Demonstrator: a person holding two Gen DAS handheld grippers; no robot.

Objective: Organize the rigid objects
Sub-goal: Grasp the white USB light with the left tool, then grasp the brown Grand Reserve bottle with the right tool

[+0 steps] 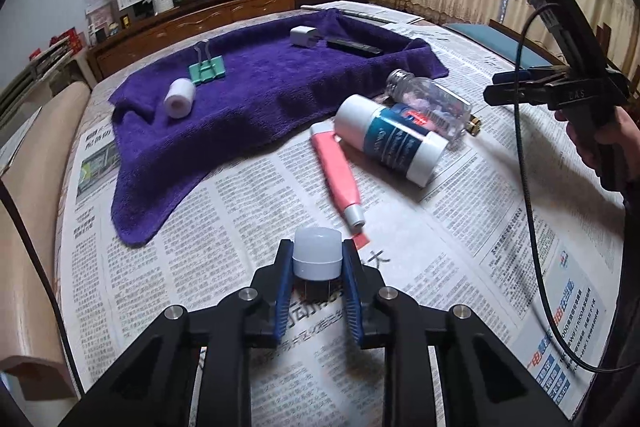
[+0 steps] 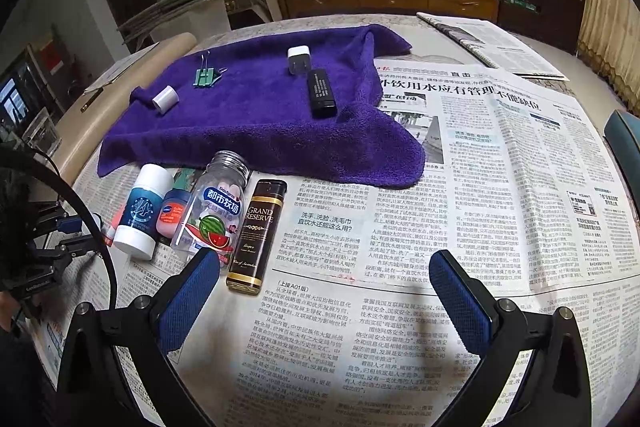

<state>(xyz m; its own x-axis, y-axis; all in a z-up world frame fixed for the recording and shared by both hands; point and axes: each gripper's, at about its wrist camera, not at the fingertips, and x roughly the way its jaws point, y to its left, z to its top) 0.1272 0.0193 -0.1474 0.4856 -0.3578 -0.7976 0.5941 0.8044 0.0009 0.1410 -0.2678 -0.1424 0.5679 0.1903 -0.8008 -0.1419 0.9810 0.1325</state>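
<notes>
Small white capped item (image 1: 318,253), possibly a night-light plug, stands between the left gripper's (image 1: 318,259) blue pads, which clamp its lower body from both sides; prongs seem to show beneath it. Grip is low on the rigid base, likely so the rounded top stays free and the piece does not tip. It sits on the newspaper (image 1: 240,211), just short of lifting, by the look of it

Ahead of the jaws: pink tube (image 1: 340,175), then white bottle (image 1: 390,139) and clear jar (image 1: 430,101), lying loose, apparently unsorted

Further ahead and left: purple towel (image 1: 256,87) carrying clip (image 1: 206,71), white roll (image 1: 180,98), charger (image 1: 303,35) and black stick (image 1: 354,47), spaced apart; probably the sorting area, so the held piece likely belongs there

Right gripper (image 2: 325,291): jaws wide apart, nothing between them, hovering over newspaper; dark bottle (image 2: 258,233) just beyond its left pad, perhaps next
</notes>
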